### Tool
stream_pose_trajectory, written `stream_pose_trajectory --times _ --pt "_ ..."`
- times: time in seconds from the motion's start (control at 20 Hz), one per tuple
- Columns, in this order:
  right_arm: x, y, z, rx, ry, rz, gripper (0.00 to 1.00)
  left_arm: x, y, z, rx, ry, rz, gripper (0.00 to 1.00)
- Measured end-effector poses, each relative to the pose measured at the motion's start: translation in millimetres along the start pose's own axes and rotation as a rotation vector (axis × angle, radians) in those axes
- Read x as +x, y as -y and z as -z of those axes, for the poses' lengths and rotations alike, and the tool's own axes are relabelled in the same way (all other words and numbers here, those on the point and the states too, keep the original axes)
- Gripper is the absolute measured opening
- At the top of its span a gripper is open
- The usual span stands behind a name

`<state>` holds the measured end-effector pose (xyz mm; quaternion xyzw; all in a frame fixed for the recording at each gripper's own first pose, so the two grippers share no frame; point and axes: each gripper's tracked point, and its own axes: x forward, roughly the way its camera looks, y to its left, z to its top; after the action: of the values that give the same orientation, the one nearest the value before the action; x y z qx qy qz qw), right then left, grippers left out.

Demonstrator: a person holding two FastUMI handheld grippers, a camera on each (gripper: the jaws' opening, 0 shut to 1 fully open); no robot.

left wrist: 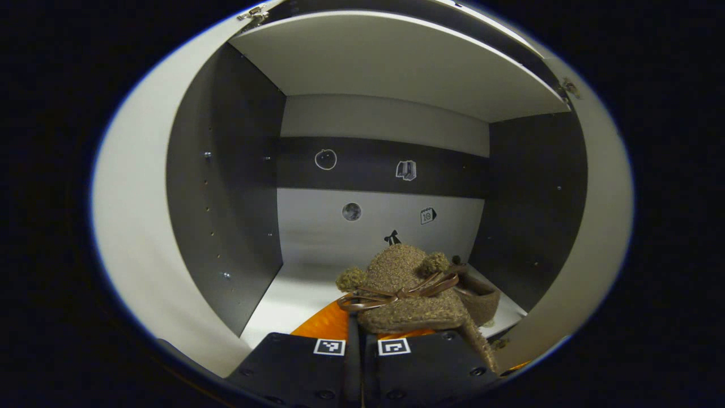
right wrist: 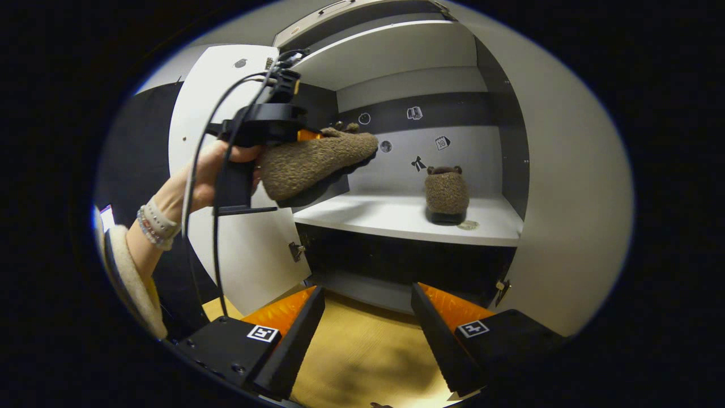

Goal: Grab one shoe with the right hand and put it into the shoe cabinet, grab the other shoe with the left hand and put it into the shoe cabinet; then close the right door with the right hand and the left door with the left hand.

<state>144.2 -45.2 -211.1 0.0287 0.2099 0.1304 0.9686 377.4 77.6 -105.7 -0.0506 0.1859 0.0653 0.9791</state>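
Observation:
My left gripper (left wrist: 362, 335) is shut on a brown fuzzy slipper (left wrist: 405, 292) with a ribbon bow, held inside the open shoe cabinet just above the white shelf (left wrist: 294, 294). In the right gripper view a hand holds that left gripper (right wrist: 266, 124) with the slipper (right wrist: 317, 161) at the cabinet's left front, raised over the shelf (right wrist: 391, 218). The other brown slipper (right wrist: 447, 195) stands on the shelf's right side, toe toward me. My right gripper (right wrist: 368, 334) is open and holds nothing, low in front of the cabinet.
Both cabinet doors stand open: the left door (right wrist: 226, 238) and the right door (right wrist: 572, 198). An upper shelf (right wrist: 385, 51) roofs the compartment. A dark lower compartment (right wrist: 396, 263) lies below the shelf. Wooden floor (right wrist: 362, 357) stretches under my right gripper.

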Motion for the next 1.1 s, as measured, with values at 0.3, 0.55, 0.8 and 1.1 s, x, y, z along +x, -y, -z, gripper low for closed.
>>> stream_pose_trajectory --times 0.3,0.55,0.8,1.1 --pt "24 10 1 0.008 -0.017 -0.011 0.99 93 -19 3 0.070 -0.042 -0.042 0.06" --pt "35 22 6 -0.005 -0.039 0.013 0.98 141 -24 29 0.137 -0.112 -0.064 0.14" --pt "36 15 1 0.011 -0.033 -0.018 0.98 146 -23 41 0.079 -0.127 -0.072 0.31" --pt "35 16 1 0.009 -0.038 -0.011 0.98 115 -26 45 0.040 -0.097 -0.029 0.37"
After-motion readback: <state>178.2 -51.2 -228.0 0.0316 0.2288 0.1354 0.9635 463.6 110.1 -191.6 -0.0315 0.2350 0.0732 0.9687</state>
